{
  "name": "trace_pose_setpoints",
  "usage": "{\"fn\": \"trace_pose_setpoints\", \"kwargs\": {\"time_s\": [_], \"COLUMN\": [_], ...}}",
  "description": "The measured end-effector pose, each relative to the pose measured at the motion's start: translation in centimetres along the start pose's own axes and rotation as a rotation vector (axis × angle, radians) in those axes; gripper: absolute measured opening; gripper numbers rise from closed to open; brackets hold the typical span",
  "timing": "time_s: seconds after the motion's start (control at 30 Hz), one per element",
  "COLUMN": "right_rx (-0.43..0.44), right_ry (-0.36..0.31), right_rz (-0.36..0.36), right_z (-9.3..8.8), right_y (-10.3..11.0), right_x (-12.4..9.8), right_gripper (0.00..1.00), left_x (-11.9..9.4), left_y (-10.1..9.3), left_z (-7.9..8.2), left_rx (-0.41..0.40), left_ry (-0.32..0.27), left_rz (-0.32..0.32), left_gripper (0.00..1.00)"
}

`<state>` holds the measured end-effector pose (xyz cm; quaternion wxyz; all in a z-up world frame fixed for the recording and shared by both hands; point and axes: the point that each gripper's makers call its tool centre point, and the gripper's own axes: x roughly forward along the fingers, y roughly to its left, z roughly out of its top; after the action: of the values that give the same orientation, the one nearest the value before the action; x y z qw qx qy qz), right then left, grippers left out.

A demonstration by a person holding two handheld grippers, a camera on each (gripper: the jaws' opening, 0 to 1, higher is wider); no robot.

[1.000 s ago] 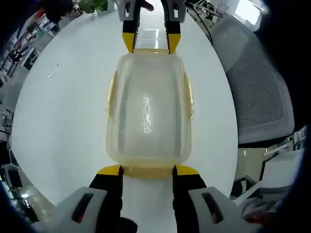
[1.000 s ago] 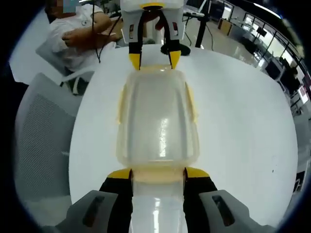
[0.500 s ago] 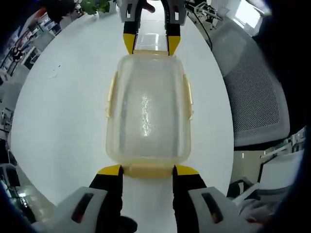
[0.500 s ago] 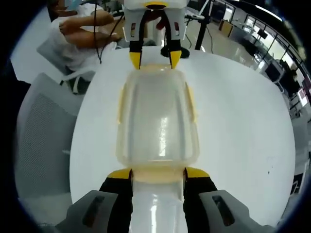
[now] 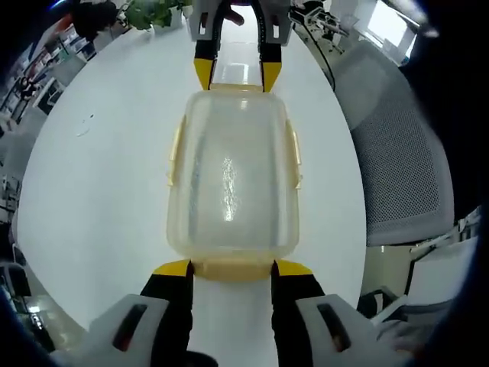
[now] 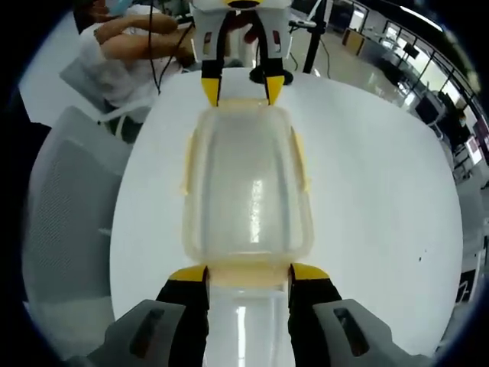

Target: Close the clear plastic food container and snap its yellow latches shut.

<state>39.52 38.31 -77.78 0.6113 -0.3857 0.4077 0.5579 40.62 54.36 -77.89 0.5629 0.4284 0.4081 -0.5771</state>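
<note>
The lidded container (image 5: 231, 183) sat on the white worktop (image 5: 99, 176); the left claw (image 5: 231, 269) and right claw (image 6: 247, 274) stood open at its end latches, whose state was unclear.

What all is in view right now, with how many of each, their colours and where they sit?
Food container: one, clear plastic with lid on, middle of the table, between the two grippers.
Latches: yellow, one on each long side, one at each short end; whether snapped, cannot tell.
Table: one, white, round, under the container.
Office chair: one, grey mesh, beside the table.
Plant: one, green, far table edge in the left gripper view.
Seated person: one, white top, beyond the table in the right gripper view.
Left gripper: jaws yellow-tipped, astride the near end latch.
Right gripper: same, at the opposite end.
</note>
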Motion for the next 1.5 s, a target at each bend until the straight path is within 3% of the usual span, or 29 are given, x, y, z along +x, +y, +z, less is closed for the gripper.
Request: {"fn": "trace_pose_setpoints", "kwargs": {"time_s": [1.5], "right_rx": [0.041], "right_ry": [0.046], "right_rz": [-0.001], "right_z": [-8.3], "right_y": [0.5], "right_x": [-4.0], "right_gripper": [0.39], "left_x": [1.9], "left_y": [-0.5], "left_z": [9.1], "left_rx": [0.014], "left_ry": [-0.059], "left_rz": [-0.026], "left_gripper": [0.39]}}
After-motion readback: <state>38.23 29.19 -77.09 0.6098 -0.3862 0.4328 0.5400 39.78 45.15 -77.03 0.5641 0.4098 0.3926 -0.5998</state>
